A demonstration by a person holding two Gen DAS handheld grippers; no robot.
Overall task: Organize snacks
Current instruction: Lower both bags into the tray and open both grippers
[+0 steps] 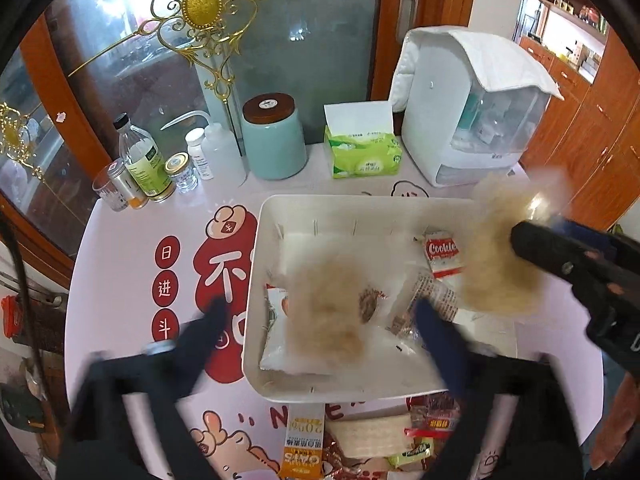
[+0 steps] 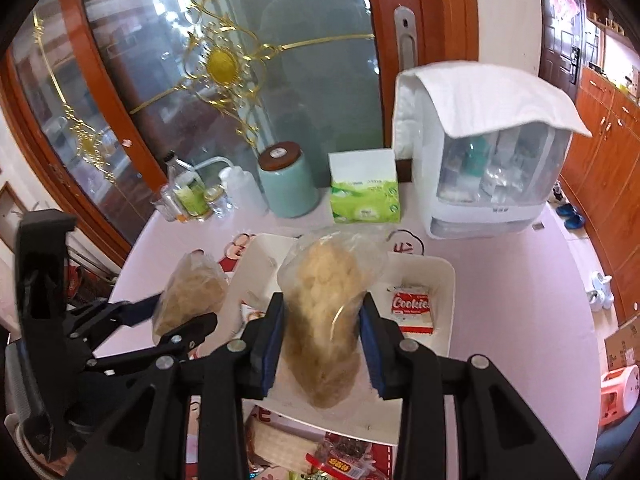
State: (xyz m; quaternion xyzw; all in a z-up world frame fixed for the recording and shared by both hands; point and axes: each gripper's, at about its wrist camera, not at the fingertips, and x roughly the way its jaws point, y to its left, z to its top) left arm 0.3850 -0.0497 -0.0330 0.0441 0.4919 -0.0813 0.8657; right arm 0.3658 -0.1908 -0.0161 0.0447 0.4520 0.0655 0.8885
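Right wrist: floss bag (image 2: pixel 324 320) stands lengthwise, seemingly pinched by right gripper (image 2: pixel 326 344).

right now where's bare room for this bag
Tray: back floor left of the cookies is bare. Table: open right of the tray. Crowded: snack pile at the near edge, bottles back left.

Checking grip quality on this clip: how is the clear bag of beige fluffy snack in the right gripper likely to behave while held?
The clear bag, pinched by the right gripper, looks soft: probably floppy and sagging. Its fluffy filling suggests it is light. The glossy film may slip.
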